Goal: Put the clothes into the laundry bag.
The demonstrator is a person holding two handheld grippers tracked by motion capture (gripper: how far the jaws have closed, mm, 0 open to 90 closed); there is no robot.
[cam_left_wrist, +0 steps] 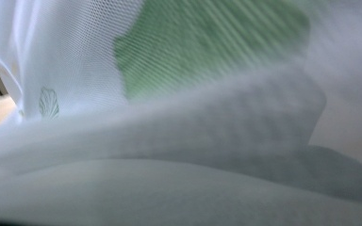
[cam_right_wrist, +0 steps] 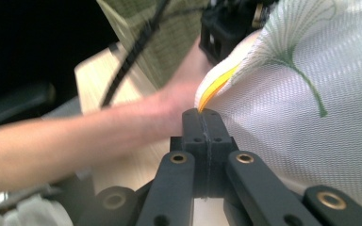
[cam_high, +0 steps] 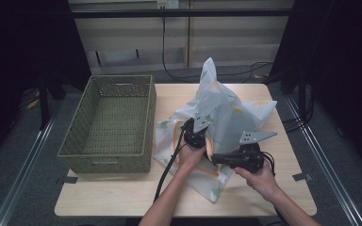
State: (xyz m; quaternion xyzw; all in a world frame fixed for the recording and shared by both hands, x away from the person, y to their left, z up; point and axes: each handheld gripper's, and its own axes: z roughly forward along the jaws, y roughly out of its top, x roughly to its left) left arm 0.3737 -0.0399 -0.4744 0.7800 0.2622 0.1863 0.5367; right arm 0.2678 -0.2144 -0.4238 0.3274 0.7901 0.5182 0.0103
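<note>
A white mesh bag (cam_high: 226, 110) printed with green leaves lies bunched on the table, one corner standing up. Its opening has an orange edge (cam_right_wrist: 214, 87). My right gripper (cam_right_wrist: 202, 115) points left at the bag's near side (cam_high: 213, 157), and its jaws are pressed together on that orange edge. My left gripper (cam_high: 199, 139) is pushed into the bag from the near left, with its tips buried in the cloth. The left gripper view looks straight into the mesh (cam_left_wrist: 217, 165), so its jaws are hidden. The left forearm crosses the right gripper view.
A green woven basket (cam_high: 150, 117) stands on the left half of the wooden table (cam_high: 122, 193), close to the bag. The left gripper's cable (cam_high: 166, 172) trails toward the near edge. Dark floor and rails flank the table.
</note>
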